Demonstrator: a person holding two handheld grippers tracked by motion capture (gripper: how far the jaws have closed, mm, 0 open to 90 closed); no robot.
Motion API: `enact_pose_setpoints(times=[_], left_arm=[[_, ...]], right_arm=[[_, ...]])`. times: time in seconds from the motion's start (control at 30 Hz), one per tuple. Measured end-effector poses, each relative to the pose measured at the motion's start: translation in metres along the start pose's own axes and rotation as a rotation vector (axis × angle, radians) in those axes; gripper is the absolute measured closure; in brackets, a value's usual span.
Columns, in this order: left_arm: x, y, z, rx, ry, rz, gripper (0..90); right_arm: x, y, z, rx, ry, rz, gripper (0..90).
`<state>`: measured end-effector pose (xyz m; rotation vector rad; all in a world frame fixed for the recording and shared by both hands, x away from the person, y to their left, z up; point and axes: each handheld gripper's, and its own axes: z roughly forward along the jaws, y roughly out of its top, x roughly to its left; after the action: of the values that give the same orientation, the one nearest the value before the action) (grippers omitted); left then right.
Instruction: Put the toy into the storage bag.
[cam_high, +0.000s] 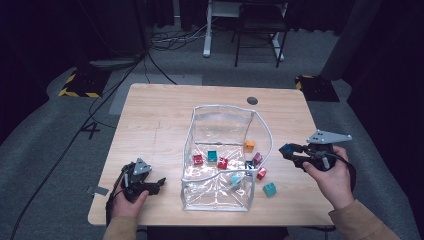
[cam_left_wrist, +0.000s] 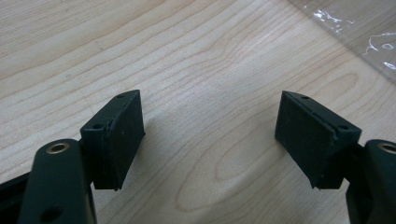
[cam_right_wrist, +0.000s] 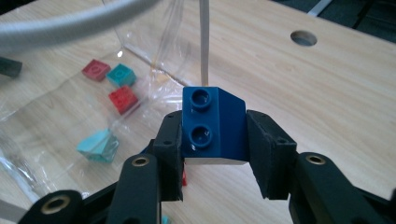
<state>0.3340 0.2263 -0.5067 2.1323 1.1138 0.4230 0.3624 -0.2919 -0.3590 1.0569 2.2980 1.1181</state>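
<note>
A person's two forearms enter from the near edge of a light wooden worktop (cam_high: 150, 107).

Nearest, the left tool (cam_high: 159, 184) rests low over the worktop's near-left corner, its jaws spread wide with bare wood between them; in the left gripper view the left tool (cam_left_wrist: 210, 140) is clearly empty, and a corner of clear plastic shows at the upper right.

To the right and a little farther in, the right tool (cam_high: 286, 150) is held above the worktop, just outside the right wall of a clear plastic bin (cam_high: 187, 145). Its jaws are partly closed and clamp a dark blue toy brick (cam_right_wrist: 212, 123) by its two sides, studs facing the camera in the right gripper view. In the high view the brick (cam_high: 286, 148) sits at the tool's tip, level with the bin's white-edged rim.

At the middle of the worktop, the bin stands open-topped. Inside lie a red brick (cam_high: 198, 159), a teal brick (cam_high: 212, 155), another red brick (cam_high: 223, 163) and a pale cyan brick (cam_high: 236, 178). An orange brick (cam_high: 249, 145) lies near the far right corner; whether inside the wall is unclear.

On the worktop beside the bin's near right corner lie a red brick (cam_high: 262, 173) and a teal brick (cam_high: 269, 189).

Farther back, a round cable hole (cam_high: 252, 100) marks the worktop's far edge.
</note>
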Motion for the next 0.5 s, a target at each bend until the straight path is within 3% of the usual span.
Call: enact_pose_setpoints(times=[0.5], left_arm=[[0.0, 0.0, 0.0, 0.0, 0.0, 0.0, 24.1]], right_arm=[[0.005, 0.042, -0.015, -0.069, 0.017, -0.028, 59.2]])
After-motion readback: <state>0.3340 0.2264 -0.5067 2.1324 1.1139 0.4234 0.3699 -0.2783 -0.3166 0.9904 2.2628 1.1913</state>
